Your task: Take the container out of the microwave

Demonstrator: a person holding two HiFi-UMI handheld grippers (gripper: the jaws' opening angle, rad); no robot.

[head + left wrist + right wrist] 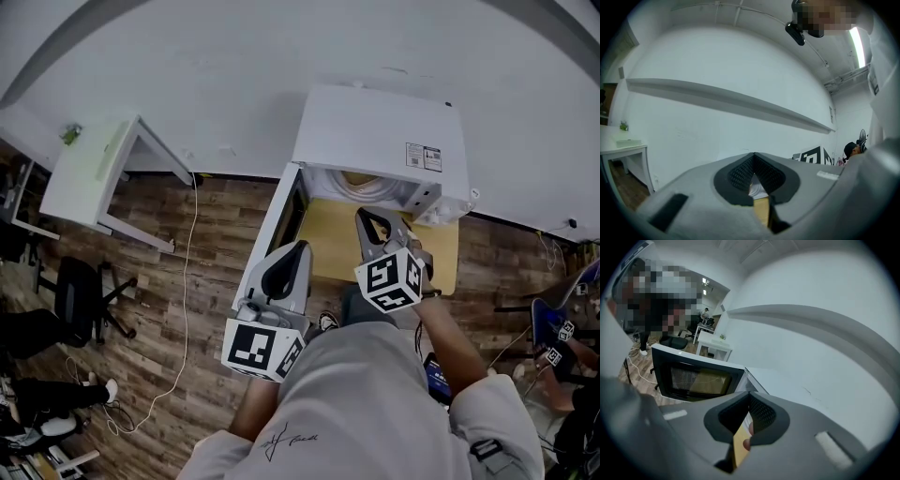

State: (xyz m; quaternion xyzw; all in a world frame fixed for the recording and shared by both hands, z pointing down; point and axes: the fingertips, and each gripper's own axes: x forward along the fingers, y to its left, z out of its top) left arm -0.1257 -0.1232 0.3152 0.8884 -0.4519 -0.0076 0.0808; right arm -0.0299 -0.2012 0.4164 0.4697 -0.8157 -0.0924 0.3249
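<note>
left tongs [300, 248] and right tongs [364, 217] both pressed together; open microwave door [269, 234] beside left tongs.

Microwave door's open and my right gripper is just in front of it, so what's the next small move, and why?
Probably open the right gripper and ease it toward the cavity of the microwave. Its jaws are together with nothing held, the door stands open, and the pale rounded shape inside, likely the container, is not yet grasped.
</note>
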